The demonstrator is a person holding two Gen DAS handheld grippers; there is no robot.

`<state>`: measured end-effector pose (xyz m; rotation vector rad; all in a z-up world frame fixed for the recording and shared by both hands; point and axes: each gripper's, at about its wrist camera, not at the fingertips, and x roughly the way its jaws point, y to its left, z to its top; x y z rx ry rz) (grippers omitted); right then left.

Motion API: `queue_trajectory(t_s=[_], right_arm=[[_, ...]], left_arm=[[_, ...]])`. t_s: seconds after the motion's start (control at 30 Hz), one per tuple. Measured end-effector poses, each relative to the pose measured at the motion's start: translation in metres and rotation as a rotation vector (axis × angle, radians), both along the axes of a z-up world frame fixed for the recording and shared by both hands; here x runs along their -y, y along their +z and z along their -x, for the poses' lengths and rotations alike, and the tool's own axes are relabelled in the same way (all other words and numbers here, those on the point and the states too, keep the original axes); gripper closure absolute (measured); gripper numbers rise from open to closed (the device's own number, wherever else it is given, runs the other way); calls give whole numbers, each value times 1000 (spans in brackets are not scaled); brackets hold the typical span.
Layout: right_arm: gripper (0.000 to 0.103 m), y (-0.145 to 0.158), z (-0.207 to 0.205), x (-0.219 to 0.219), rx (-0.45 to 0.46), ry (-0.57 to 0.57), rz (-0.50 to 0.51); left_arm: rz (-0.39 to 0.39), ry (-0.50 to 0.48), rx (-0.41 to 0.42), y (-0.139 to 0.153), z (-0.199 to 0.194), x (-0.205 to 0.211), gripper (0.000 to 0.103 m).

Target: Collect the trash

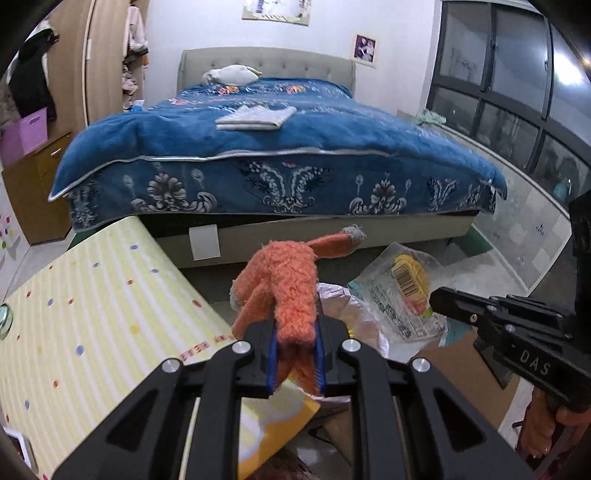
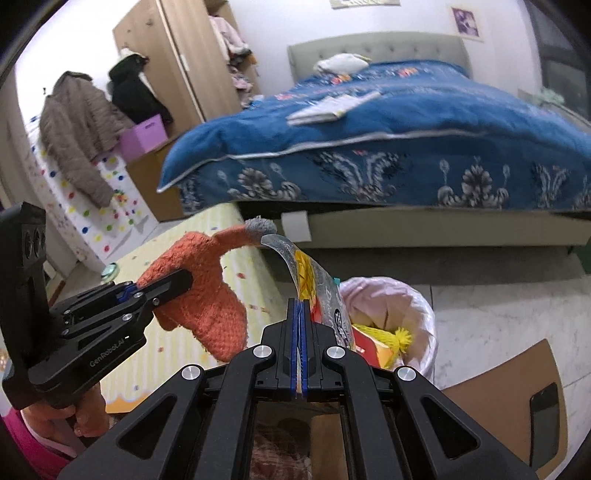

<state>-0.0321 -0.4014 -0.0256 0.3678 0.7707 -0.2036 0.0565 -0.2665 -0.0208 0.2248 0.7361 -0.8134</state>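
Between my left gripper's point(image 1: 297, 354) closed pads hangs a fuzzy orange sock point(image 1: 284, 284). Only the right view shows my right gripper point(image 2: 300, 354) pinching a clear printed plastic wrapper point(image 2: 310, 273) above the pink-lined trash bin's point(image 2: 417, 295) near rim.

The lower end of the orange sock point(image 1: 291, 295) is tucked between the left gripper point(image 1: 297, 356) pads, so that part cannot be seen. The words on the clear wrapper point(image 1: 402, 291) are too small to read. Most of the trash bin point(image 2: 413, 295) sits behind the wrapper and the right gripper point(image 2: 300, 332), and its bottom is hidden. The bed point(image 2: 406, 122) runs off the right edge of the right wrist view and looks blurry there. The poster point(image 1: 275, 11) is cut off at the top.
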Motion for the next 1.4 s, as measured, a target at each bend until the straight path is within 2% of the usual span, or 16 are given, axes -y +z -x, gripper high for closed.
queue_trajectory(t_s=[0.3, 0.33, 0.4, 0.43, 0.47, 0.5, 0.53, 0.67, 0.8, 0.83, 0.9, 0.97, 1.07, 1.17, 1.4], right_arm=[[100, -41, -26, 34, -63, -37, -65], [98, -46, -29, 38, -71, -42, -65], [97, -57, -36, 46, -94, -56, -60], [95, -60, -37, 48, -107, -64, -56], [82, -63, -38, 51, -118, -77, -52], [75, -63, -36, 53, -122, -87, -50], [66, -62, -33, 54, -116, -93, -47], [65, -45, -14, 53, -93, -118, 14], [63, -23, 4, 47, -61, -125, 23], [60, -19, 6, 44, -56, -124, 28], [47, -8, 11, 36, -49, -112, 37], [27, 4, 12, 22, -45, -83, 59], [15, 20, 15, -3, -35, -32, 109], [13, 36, 16, -29, -13, 8, 131], [11, 65, 12, -84, 33, 135, 112]], left_arm=[[-58, -49, -40, -30, -20, 54, 88], [-57, -51, -49, -31, -23, 57, 84], [-63, -51, -73, -36, -28, 65, 69], [-63, -47, -75, -36, -31, 66, 56], [-59, -40, -69, -35, -32, 65, 50], [-59, -29, -58, -33, -32, 62, 49], [-57, -23, -52, -31, -32, 60, 47], [-64, 27, -16, -21, -33, 42, 42], [-81, 67, 5, -13, -28, 21, 37], [-86, 78, 8, -11, -25, 15, 35], [-101, 103, 17, -5, -20, 4, 30], [-110, 121, 26, 1, -14, -8, 24], [-137, 163, 57, 13, -1, -32, 15], [-160, 230, 77, 22, 14, -61, 7], [-171, 412, 70, 46, 31, -133, 7]])
